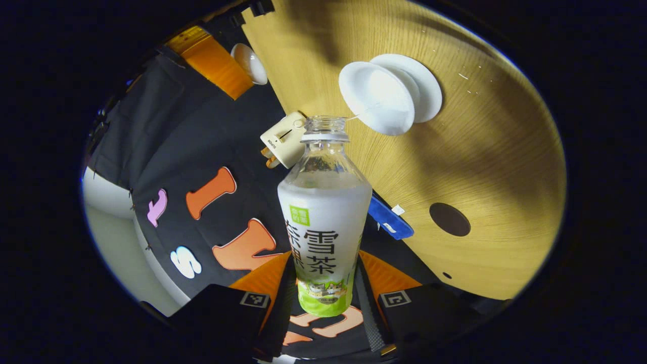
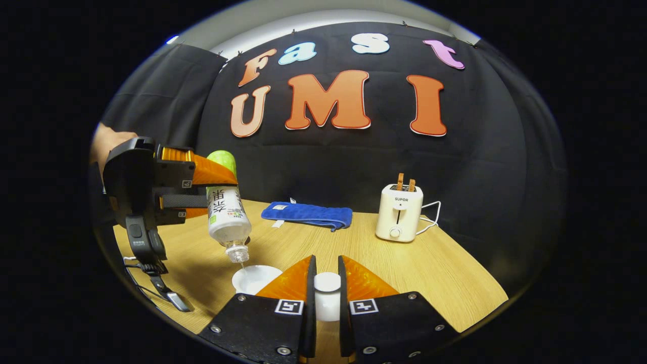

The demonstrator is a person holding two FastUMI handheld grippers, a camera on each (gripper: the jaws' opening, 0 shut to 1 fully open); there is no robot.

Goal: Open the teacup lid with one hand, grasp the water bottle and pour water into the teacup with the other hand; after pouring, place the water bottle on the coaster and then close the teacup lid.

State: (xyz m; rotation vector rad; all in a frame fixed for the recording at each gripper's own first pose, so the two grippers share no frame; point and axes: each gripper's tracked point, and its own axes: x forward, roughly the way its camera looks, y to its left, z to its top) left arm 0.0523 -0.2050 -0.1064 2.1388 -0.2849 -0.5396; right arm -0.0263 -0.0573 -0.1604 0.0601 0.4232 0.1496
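One toaster stands near the desk's far edge toward its right-hand corner, two slices poking from its slots and a white cord trailing off to its right; one folded blue cloth lies along the same far edge, left of the toaster and well apart from it. Neither stands between the grippers and the cup. In the left gripper view a dark round hole shows in the desk's wood. The left gripper is closed on the one water bottle, a finger pressing each side of its labelled body, and holds it tipped mouth-down above the desk's near left part. The bottle is uncapped, with some clear water inside, and a thin stream falls from its mouth into the one teacup, which stands open on its white saucer just below; how full the cup is cannot be told. The right gripper is nearly closed, both fingers against the sides of the white teacup lid, held just right of the cup.
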